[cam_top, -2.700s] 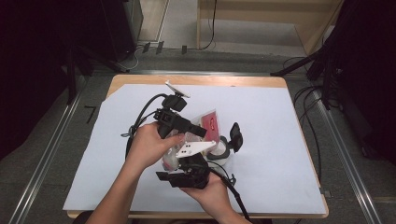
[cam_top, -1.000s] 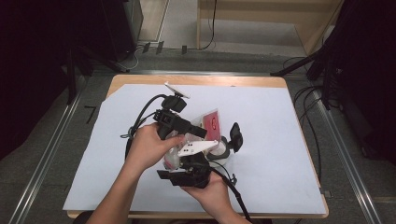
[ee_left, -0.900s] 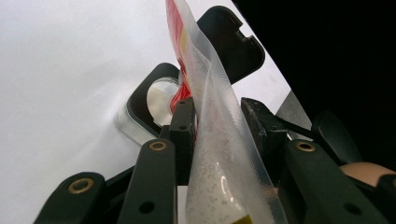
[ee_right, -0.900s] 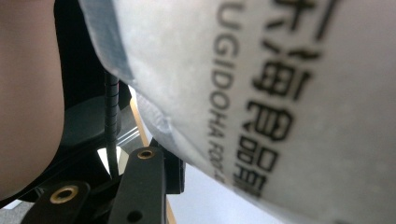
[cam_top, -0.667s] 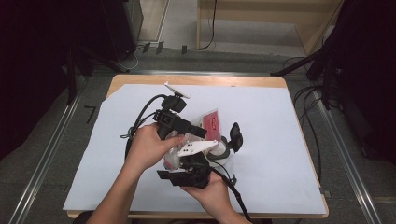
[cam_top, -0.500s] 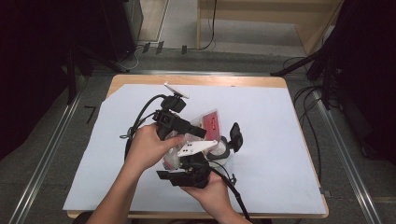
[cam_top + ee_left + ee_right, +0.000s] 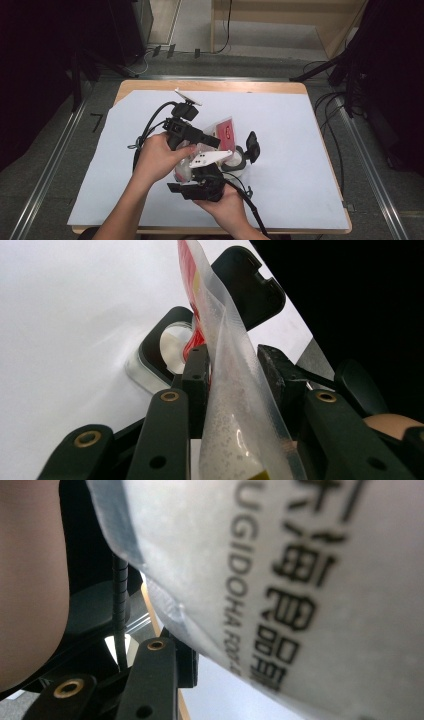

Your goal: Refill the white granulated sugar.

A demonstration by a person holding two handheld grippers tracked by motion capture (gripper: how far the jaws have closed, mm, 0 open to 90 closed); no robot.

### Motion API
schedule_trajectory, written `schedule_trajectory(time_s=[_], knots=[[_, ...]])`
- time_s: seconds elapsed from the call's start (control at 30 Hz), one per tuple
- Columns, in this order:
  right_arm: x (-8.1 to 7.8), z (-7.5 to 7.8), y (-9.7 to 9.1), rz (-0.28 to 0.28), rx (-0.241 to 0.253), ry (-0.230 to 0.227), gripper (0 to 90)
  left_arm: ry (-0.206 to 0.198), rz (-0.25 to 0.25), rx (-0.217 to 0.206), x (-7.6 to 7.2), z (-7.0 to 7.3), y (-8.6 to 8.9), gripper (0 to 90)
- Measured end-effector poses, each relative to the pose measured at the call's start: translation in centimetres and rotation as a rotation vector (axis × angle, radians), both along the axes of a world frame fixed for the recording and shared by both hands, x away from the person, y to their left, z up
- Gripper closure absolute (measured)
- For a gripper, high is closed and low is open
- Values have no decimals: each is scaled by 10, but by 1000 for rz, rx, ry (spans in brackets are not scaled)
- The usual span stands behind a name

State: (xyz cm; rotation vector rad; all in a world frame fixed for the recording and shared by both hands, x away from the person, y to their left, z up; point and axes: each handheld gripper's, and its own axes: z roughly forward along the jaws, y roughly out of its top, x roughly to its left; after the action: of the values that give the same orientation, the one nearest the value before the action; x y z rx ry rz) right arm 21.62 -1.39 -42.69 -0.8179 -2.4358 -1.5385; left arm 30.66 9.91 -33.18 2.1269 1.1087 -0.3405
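- I see my left gripper point(image 7: 212, 141) just left of centre in the high view, gripped by my left hand point(image 7: 159, 159), its black body pointing toward the right of the frame.
- In the left gripper view, the plastic pouch point(image 7: 235, 405) stands edge-on between the two black jaws, running from the bottom centre up to the top centre; the jaws are narrowed and pinch it, the clear grainy film bulging between them.
- The pouch's upper end is red with a bit of yellow print; in the high view it shows as a pink-red panel point(image 7: 223, 133) at mid-frame.
- My right gripper point(image 7: 200, 175) sits below and slightly right of the left one in the high view, held by my right hand point(image 7: 225, 201) near the bottom centre.
- In the right gripper view, the pouch point(image 7: 280, 580) crowds the upper right of the frame, blurred, with black lettering on a pale surface; it lies against the one jaw I can see at lower left. I cannot tell whether that gripper actually clamps it.
- A small clear container point(image 7: 235, 162) with its black lid point(image 7: 252, 146) flipped open sits just right of the grippers on the white sheet point(image 7: 300, 150) covering the table point(image 7: 260, 86).
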Motion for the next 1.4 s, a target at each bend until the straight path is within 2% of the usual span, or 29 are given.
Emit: schedule_trajectory(time_s=[0.3, 0.97, 1.4], knots=[[0, 0, 0, 0, -5, -12, 633, -18, -9, 3, -1, 1, 1, 686], [0, 0, 2, 11, -11, -9, 633, -15, 15, 3, -3, 0, 2, 689], [-1, 1, 5, 26, 12, -2, 633, -26, 21, 18, -6, 5, 4, 685]])
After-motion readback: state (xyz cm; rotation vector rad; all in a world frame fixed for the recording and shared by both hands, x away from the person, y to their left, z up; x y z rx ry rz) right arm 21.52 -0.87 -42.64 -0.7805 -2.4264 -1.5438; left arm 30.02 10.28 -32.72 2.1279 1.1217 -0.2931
